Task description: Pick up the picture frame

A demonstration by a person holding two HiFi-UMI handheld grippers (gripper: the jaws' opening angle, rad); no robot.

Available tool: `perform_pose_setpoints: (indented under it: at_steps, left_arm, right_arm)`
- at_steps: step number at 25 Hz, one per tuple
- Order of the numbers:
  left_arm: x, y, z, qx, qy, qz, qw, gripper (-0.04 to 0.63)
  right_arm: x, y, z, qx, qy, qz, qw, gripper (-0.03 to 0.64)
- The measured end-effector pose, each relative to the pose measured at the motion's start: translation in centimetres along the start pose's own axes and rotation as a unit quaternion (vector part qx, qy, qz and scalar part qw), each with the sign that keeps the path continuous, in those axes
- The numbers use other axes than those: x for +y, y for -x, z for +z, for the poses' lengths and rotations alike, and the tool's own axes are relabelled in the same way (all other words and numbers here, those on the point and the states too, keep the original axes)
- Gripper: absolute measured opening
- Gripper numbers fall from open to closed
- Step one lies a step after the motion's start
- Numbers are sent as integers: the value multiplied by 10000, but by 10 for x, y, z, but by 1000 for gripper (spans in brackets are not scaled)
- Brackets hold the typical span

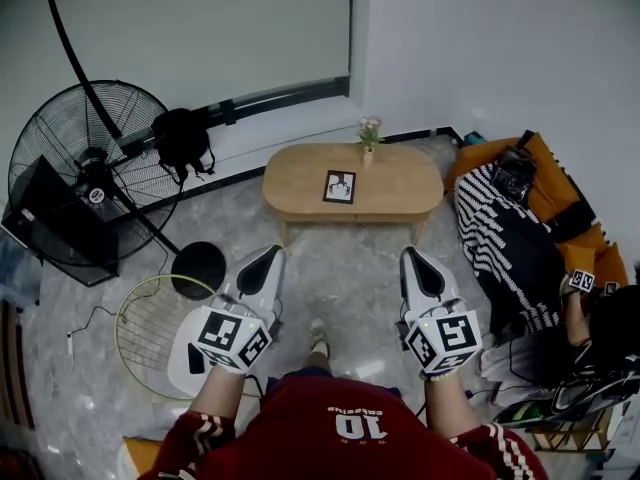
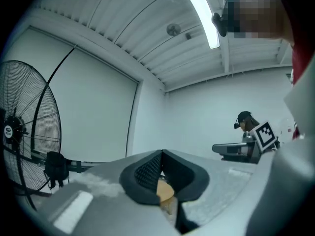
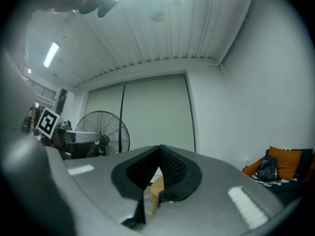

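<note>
Head view, nearest first: the left tongs and right tongs are held side by side in the lower centre of the frame, over bare floor. Both point up-frame toward the bench. In the left gripper view and the right gripper view, each pair of jaws is closed tip to tip with nothing gripped. Only a sliver of the tan bench shows through the gap below the tips.

Beyond the tongs, well apart from both, stands the low oval wooden bench. The picture frame sits near the bench centre and is untouched. Whether it lies flat or leans back cannot be told. A small vase with flowers stands near its upper right, at the far bench edge. A large fan occupies the left of the frame.

Handling estimate:
- The frame is probably light, thin and rigid.
- Its glazed face is probably smooth, slippery and breakable.
- Grip one side rail near its middle, across the thickness, not the face.
- Use moderate closing force, as overpressure may crack the glazing.
- The jaws must open before approach.
</note>
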State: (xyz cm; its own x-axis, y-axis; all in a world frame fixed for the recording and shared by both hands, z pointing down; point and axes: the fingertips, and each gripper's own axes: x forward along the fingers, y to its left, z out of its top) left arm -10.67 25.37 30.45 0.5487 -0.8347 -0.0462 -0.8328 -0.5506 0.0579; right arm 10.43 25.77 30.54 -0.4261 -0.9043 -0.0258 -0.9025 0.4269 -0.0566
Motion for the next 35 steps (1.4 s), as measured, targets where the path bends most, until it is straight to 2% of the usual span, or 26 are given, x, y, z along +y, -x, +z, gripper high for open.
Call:
perform_pose_setpoints:
  at_steps: [8, 16, 35]
  left_arm:
    - [-11, -5, -2, 57, -137, -130, 9998, 3]
    - [-10, -7, -9, 96, -134, -260, 9995, 3]
    - [30, -32, -22, 289, -105, -161, 9994, 3]
  right_arm:
    - [-2, 4, 0, 26, 179, -144, 9997, -12]
    - [-1, 4, -10, 81, -26, -170, 9998, -12]
    - [-2, -45, -28, 256, -235, -34, 9994, -12]
